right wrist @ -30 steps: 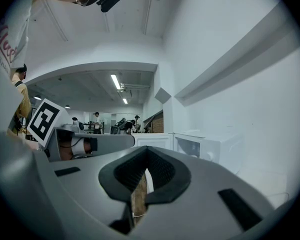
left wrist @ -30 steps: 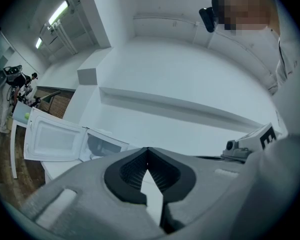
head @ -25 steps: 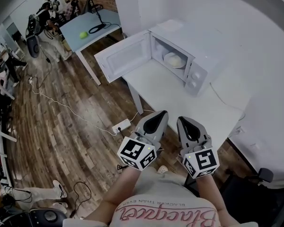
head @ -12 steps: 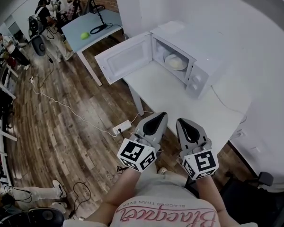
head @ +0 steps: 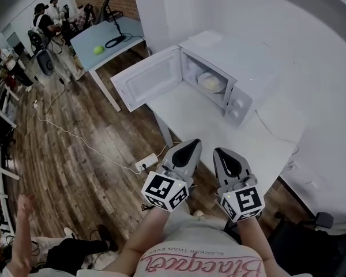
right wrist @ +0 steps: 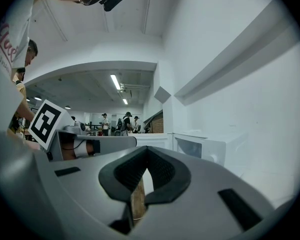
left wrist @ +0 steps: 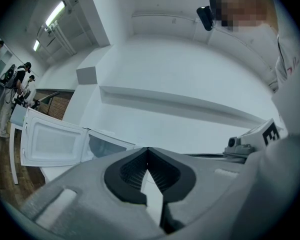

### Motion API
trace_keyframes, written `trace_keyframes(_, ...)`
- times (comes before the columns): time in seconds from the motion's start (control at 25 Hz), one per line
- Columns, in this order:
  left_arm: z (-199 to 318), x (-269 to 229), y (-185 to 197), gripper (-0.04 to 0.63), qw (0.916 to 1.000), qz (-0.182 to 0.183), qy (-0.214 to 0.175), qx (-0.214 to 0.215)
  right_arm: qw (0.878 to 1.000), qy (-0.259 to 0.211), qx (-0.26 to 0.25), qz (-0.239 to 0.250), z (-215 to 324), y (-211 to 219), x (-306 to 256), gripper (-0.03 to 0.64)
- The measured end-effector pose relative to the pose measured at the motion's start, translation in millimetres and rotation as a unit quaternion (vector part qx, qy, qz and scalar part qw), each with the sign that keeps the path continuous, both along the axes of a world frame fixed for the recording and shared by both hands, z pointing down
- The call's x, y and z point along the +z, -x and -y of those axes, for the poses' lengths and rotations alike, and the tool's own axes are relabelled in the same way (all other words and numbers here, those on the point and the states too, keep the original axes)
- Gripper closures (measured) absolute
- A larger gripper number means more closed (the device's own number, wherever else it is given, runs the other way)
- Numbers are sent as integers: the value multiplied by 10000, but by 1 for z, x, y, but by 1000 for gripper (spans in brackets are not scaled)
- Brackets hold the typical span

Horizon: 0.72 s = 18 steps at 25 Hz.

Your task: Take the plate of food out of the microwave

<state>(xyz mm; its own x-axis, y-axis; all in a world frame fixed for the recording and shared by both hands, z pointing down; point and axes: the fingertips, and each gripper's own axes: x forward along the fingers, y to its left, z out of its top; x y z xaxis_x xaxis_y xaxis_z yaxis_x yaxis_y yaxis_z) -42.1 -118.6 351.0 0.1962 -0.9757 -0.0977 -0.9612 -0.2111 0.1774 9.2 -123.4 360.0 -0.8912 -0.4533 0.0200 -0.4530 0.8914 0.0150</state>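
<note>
Head view: the microwave (head: 233,62) is seen standing on the white table (head: 207,126) with its door (head: 147,85) swung wide open to the left, so the opening step can be counted as done. The plate of food (head: 211,82) is seen inside the cavity, lying flat on the oven floor with a pale mound of food on it, and nothing is in contact with it. The left gripper (head: 188,149) and the right gripper (head: 226,156) are held side by side close to the person's body, near the table's front edge and well apart from the microwave. In the left gripper view the jaws are shown pressed together at their tips with nothing between them. In the right gripper view the same is shown: the tips are closed on each other and nothing is grasped. The task is therefore judged to be at an early stage. Access to the plate has been gained, but the reach into the cavity, the opening of at least one pair of jaws, the grip on the plate's rim, the withdrawal through the doorway and the setting down outside are all left to be done. Bare table in front of the open cavity is available for that last step.
</note>
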Motion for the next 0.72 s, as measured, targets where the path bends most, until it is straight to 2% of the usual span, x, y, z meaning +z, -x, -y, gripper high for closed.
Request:
trace_keyframes(0.52, 31, 6, 33, 591, 9998, 88, 113, 152, 9994, 123, 320, -12, 30, 24, 8, 606)
trace_keyframes(0.72, 48, 9, 47, 591, 9994, 69, 82, 330, 9989, 139, 434, -51, 43, 38, 12, 606)
